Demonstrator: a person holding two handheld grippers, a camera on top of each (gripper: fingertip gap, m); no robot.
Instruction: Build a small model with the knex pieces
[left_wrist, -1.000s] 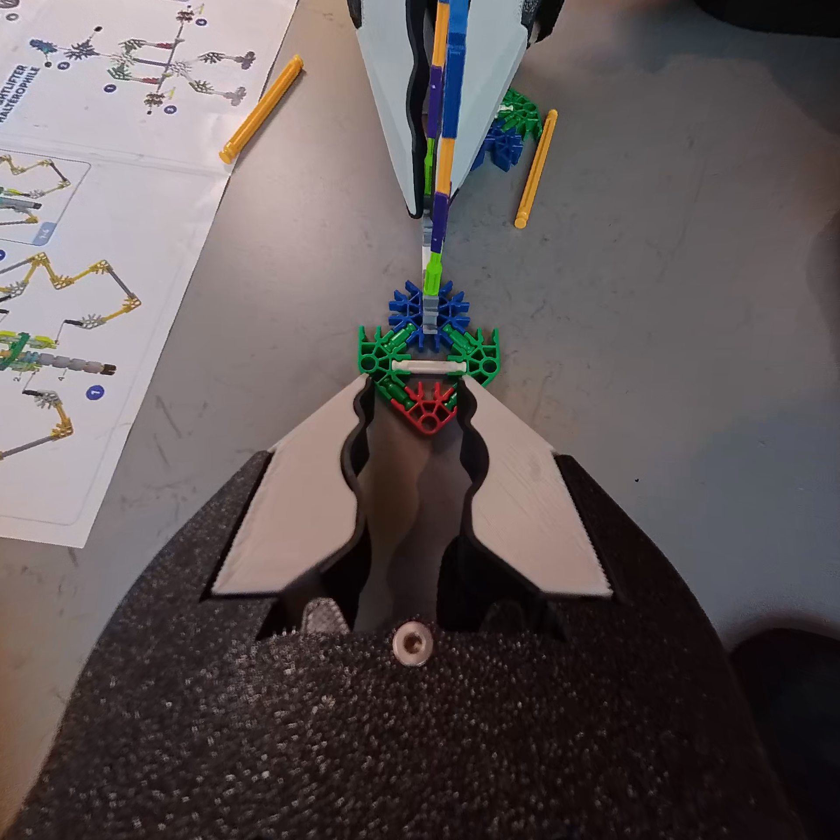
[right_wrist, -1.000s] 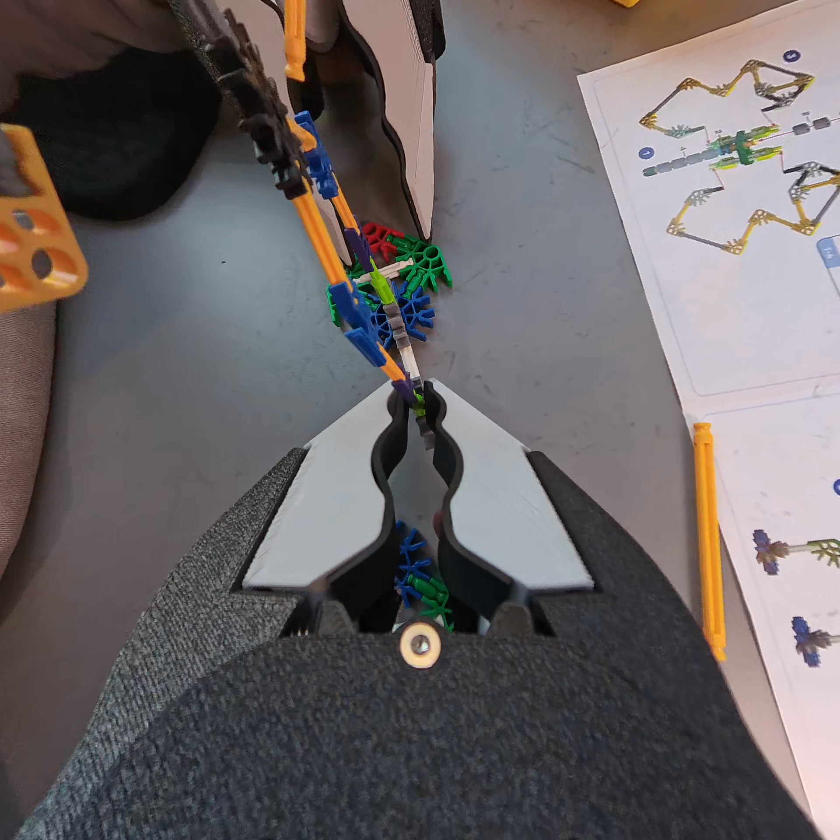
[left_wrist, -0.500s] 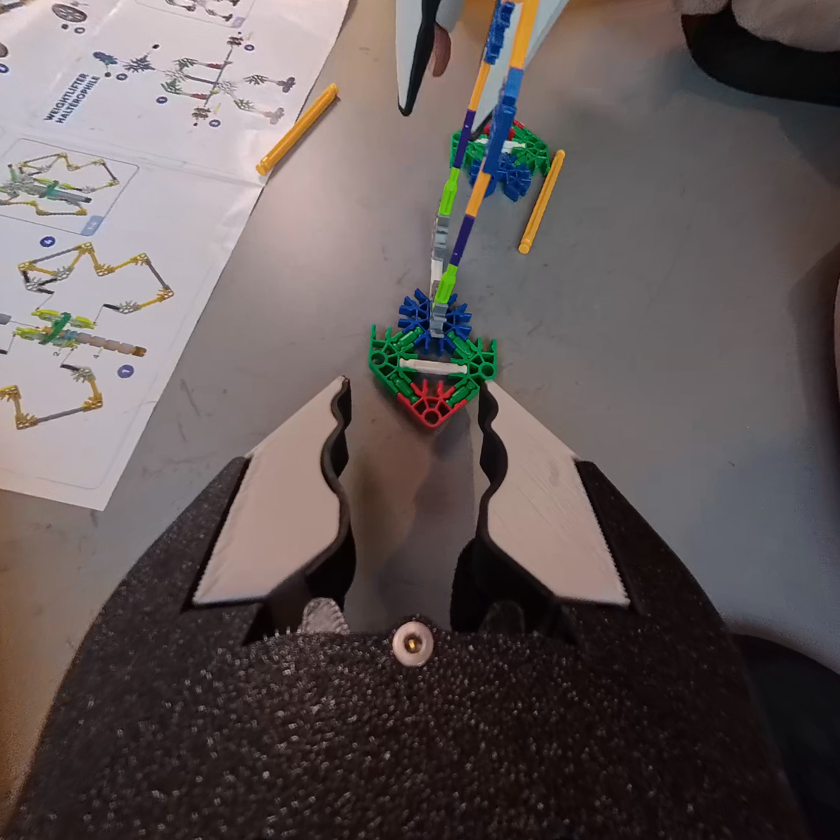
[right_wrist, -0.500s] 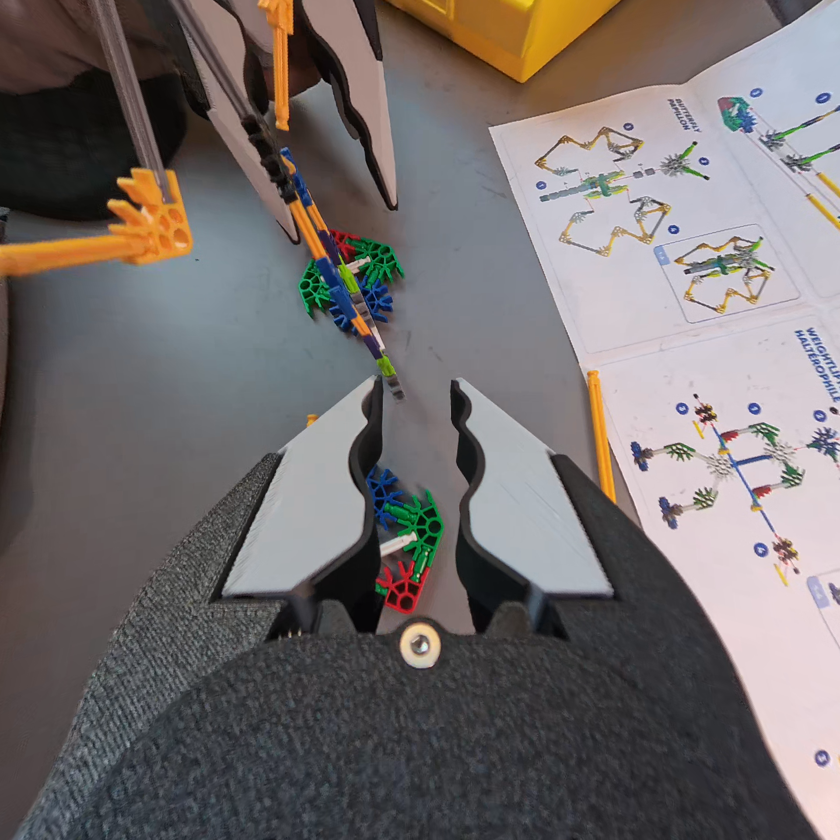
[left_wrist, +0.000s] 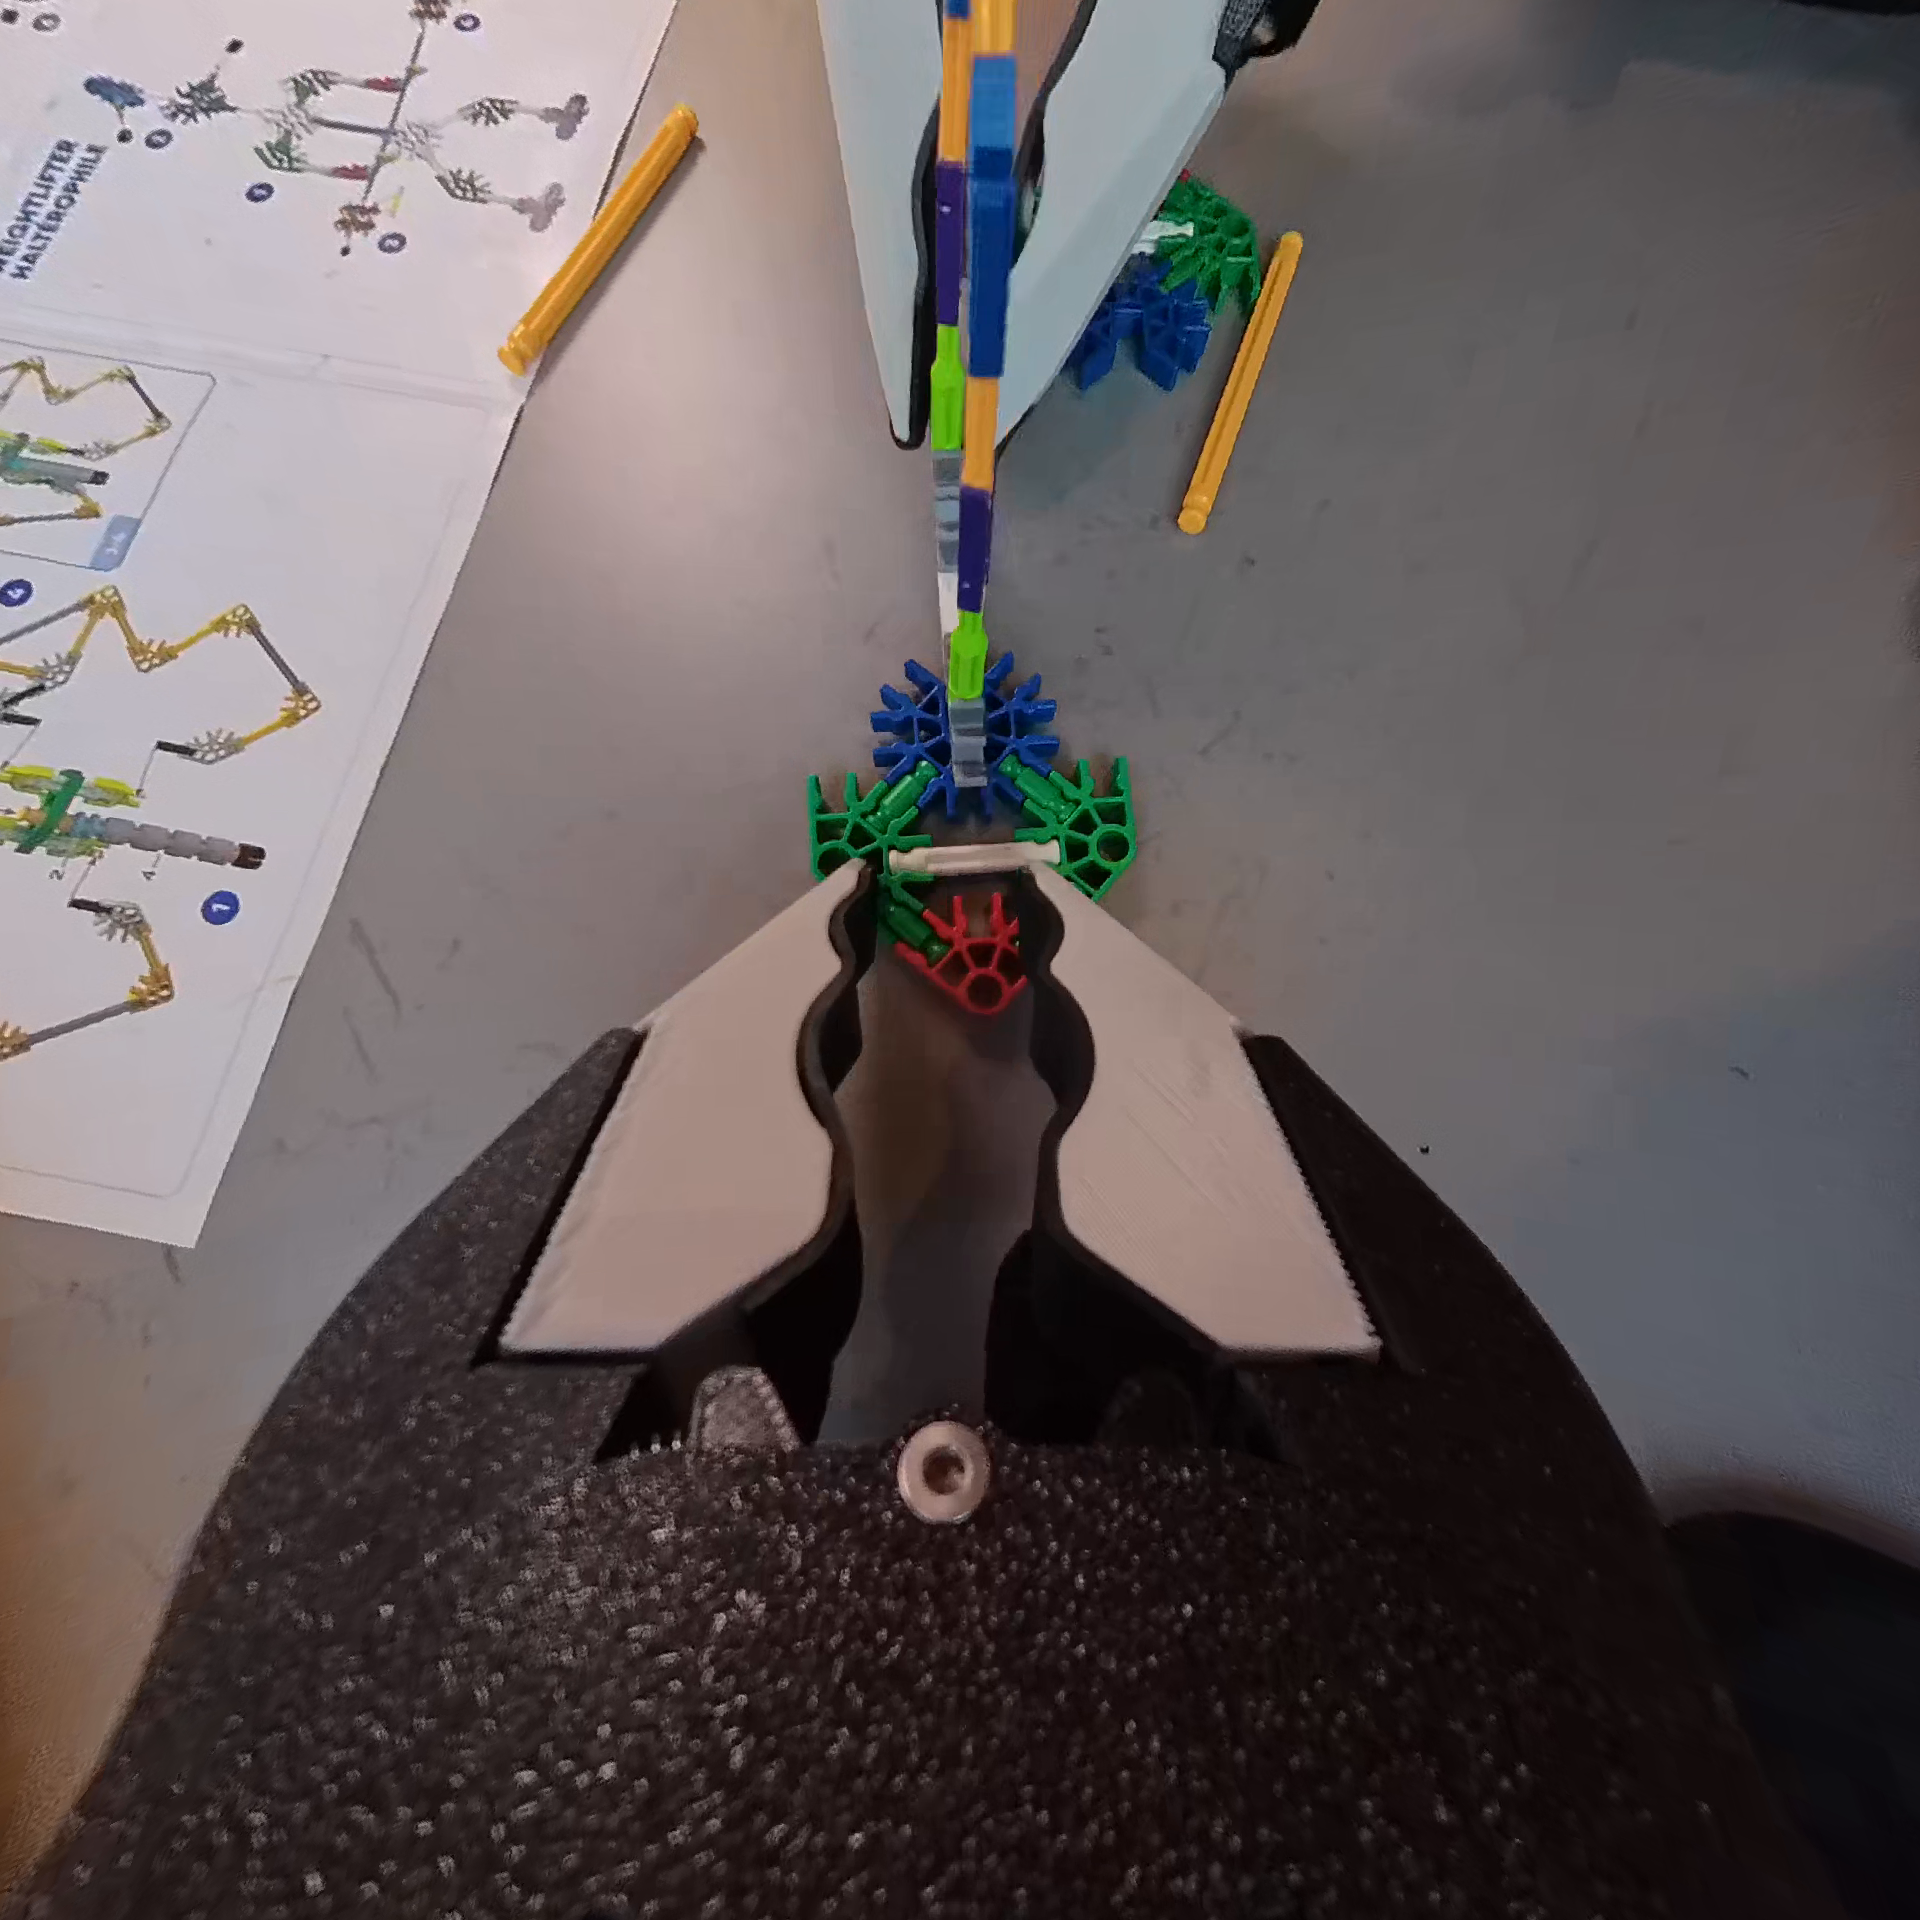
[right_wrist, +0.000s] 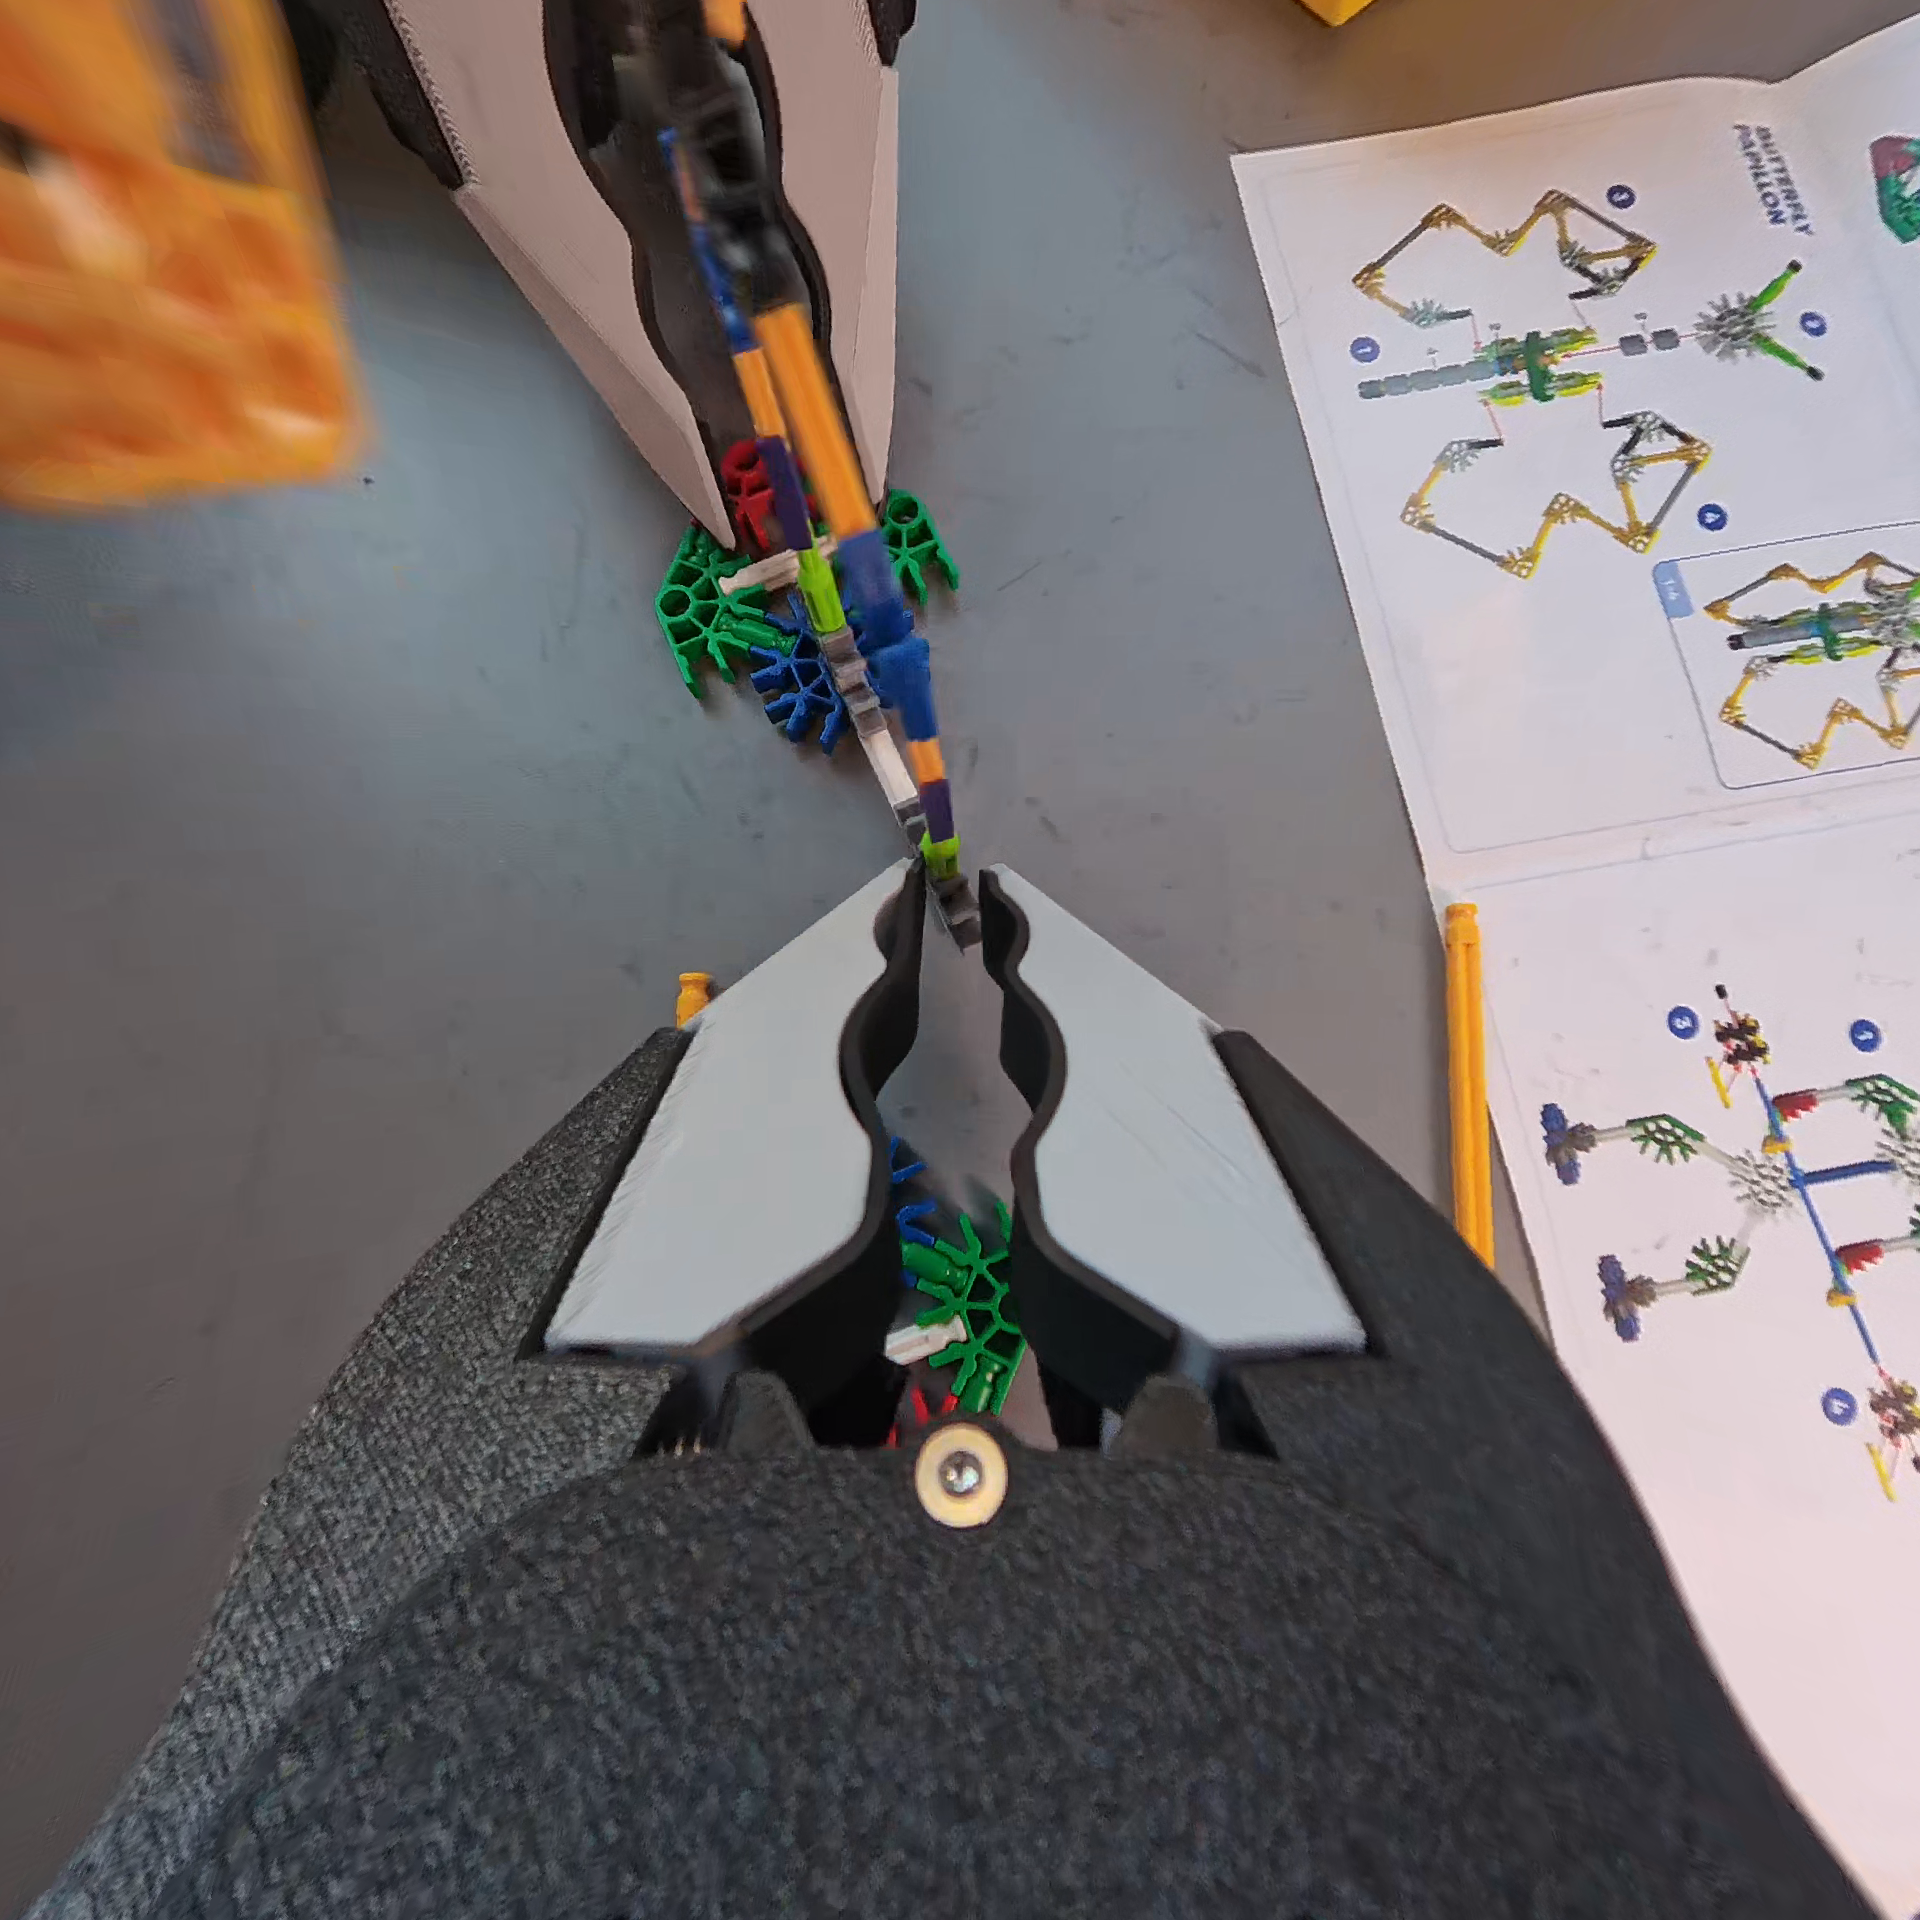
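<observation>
The left gripper (left_wrist: 951, 883) pinches the connector cluster (left_wrist: 971, 821) to steady it (flat on the table (left_wrist: 1507, 831)); the right gripper (right_wrist: 951, 883) grips the rod (right_wrist: 940, 821).

We see glossy moulded plastic in the connector cluster (left_wrist: 971, 831) and yellow rods (left_wrist: 597, 239). The instruction sheet (right_wrist: 1662, 520) is smooth printed paper. The tabletop (left_wrist: 1507, 727) looks matt and scuffed. The left gripper (left_wrist: 951, 883) has a grainy black body and finely ridged grey fingers (left_wrist: 717, 1153).
</observation>
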